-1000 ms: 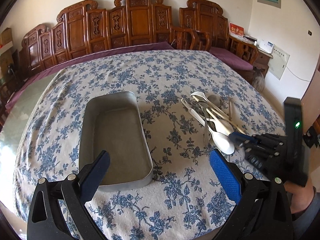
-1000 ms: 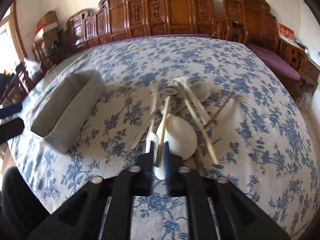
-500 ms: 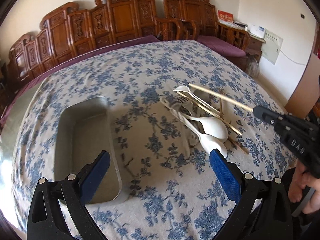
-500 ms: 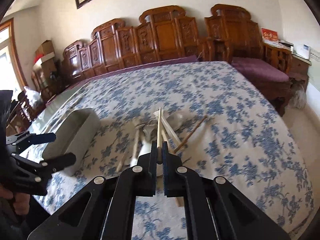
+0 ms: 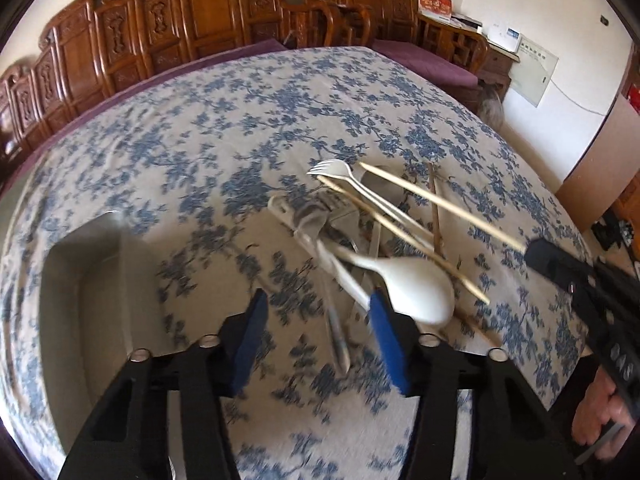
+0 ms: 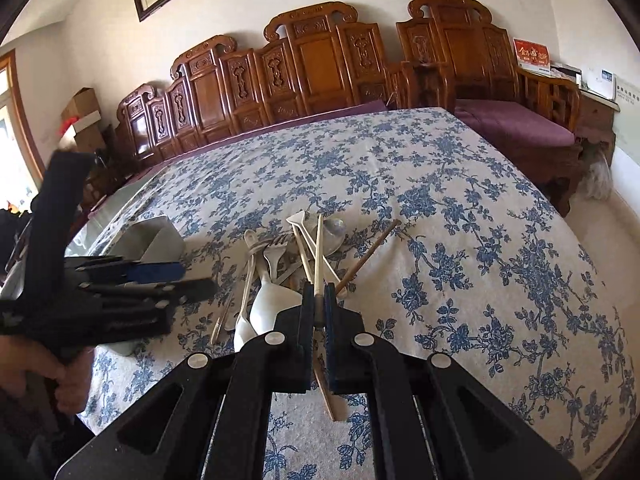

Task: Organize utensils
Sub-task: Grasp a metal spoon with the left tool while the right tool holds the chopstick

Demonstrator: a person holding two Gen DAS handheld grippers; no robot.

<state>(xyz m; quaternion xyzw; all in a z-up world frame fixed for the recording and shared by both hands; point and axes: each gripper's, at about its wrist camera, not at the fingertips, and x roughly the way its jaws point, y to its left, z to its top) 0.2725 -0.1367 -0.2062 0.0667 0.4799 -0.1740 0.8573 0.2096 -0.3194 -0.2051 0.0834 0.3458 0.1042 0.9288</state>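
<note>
Wooden chopstick [image 6: 318, 254] clamped in right gripper [image 6: 319, 312] — raised, angled down over cutlery.

Matt woven floral cloth [image 5: 248, 128] over the tabletop, dull brushed-metal tray [image 5: 80, 280] left of the left claw [image 5: 316, 328], glossy white plastic spoon [image 5: 416, 288] beside its blue pad, pale bare-wood chopstick [image 6: 318, 256] in the right claw [image 6: 319, 308], polished carved-wood chairs [image 6: 312, 64] beyond.

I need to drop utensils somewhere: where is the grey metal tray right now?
The grey metal tray sits on the floral tablecloth at the left wrist view's left edge, left of the utensil pile, beside the left gripper.
</note>
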